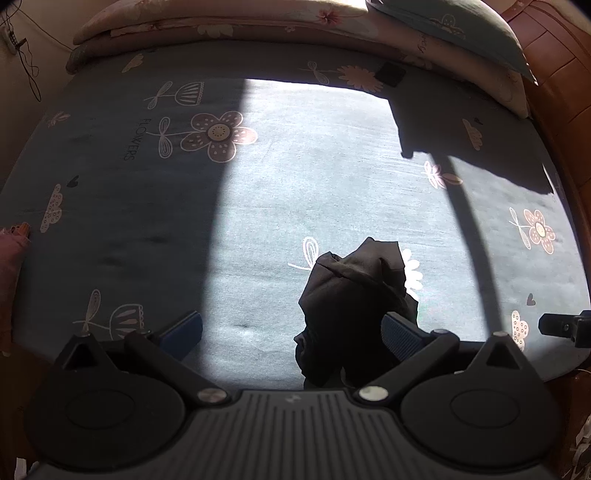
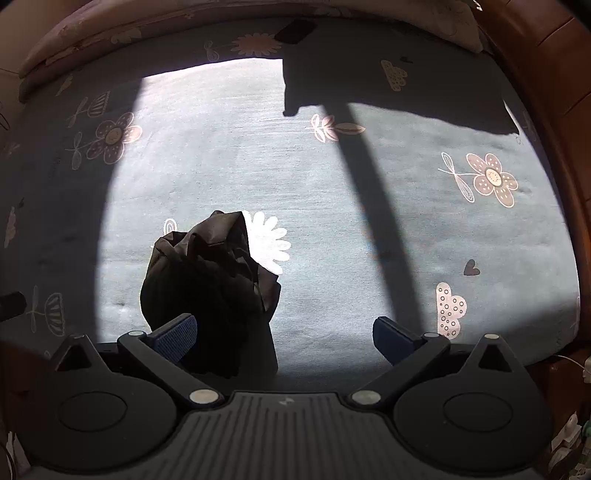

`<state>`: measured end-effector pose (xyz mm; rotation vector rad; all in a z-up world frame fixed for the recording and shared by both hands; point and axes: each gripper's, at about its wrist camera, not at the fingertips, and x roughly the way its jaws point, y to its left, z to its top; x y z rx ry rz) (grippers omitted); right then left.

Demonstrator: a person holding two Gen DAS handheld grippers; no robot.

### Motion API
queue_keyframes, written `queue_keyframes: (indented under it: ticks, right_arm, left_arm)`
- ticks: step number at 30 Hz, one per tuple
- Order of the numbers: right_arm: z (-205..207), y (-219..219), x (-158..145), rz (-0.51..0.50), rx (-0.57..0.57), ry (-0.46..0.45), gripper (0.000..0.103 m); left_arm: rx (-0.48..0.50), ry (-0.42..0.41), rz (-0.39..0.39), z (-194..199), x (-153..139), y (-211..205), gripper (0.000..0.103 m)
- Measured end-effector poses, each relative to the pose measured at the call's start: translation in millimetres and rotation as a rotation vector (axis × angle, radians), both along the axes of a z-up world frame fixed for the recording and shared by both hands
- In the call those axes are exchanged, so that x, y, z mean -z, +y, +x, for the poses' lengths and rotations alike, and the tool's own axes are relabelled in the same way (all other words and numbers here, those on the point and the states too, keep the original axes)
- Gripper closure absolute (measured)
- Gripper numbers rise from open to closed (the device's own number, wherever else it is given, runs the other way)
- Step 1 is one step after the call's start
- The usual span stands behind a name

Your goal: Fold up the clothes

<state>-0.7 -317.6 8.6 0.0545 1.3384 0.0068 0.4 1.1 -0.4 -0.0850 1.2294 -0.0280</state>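
- I am looking down on a bed (image 1: 303, 177) covered by a grey-blue sheet (image 2: 229, 155) printed with flowers, hearts and the word FLOWERS; a broad patch of sunlight falls across its middle, cut by a dark band of shadow running from 12 towards 5 o'clock.
- At 12 o'clock in the left view, folded floral bedding (image 1: 229, 22) lies along the far edge, with a pillow (image 1: 454, 29) at 1 o'clock.
- A brown padded headboard (image 1: 554, 85) curves down the 2 to 3 o'clock side.
- The one garment I see is a dark crumpled cloth (image 1: 351, 295), heaped up in the sunlit patch near the bed's near edge, partly over a white daisy print.
- My left gripper (image 1: 291, 332) has its jaws spread wide and holds nothing; the cloth sits towards 3 o'clock within the gap, and the right-hand pad overlaps it in view, though I cannot tell whether it touches.
- My right gripper (image 2: 284, 336) is likewise spread wide and empty; the cloth (image 2: 210, 280) lies at about 10 o'clock from its middle, behind the left-hand pad.
- At 3 o'clock in the left view, a bit of the right gripper pokes in at the edge.
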Motion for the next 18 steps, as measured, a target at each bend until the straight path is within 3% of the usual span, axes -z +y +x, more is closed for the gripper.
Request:
queue_keyframes:
  ticks: [4,7,10,18]
  right_arm:
    - [0.2,-1.5,-0.9,-0.006,-0.014,-0.005,0.000]
    - [12.2,-2.8,1.8,-0.012,-0.024,0.018,0.000]
    - [-3.1,2.0,0.2,-0.020,-0.027,-0.020,0.000]
    - [-1.8,-1.5,-2.3,-0.011,-0.026,-0.022,0.000]
  left_arm:
    - [-0.030,0.000,-0.024,1.9,2.0,11.7,0.001]
    - [-0.047,-0.007,0.010,-1.4,0.3,9.2,0.001]
    - [-0.063,-0.005,-0.009,-2.9,4.5,11.6,0.001]
    - [-0.048,-0.026,0.003,-5.3,2.8,8.6,0.001]
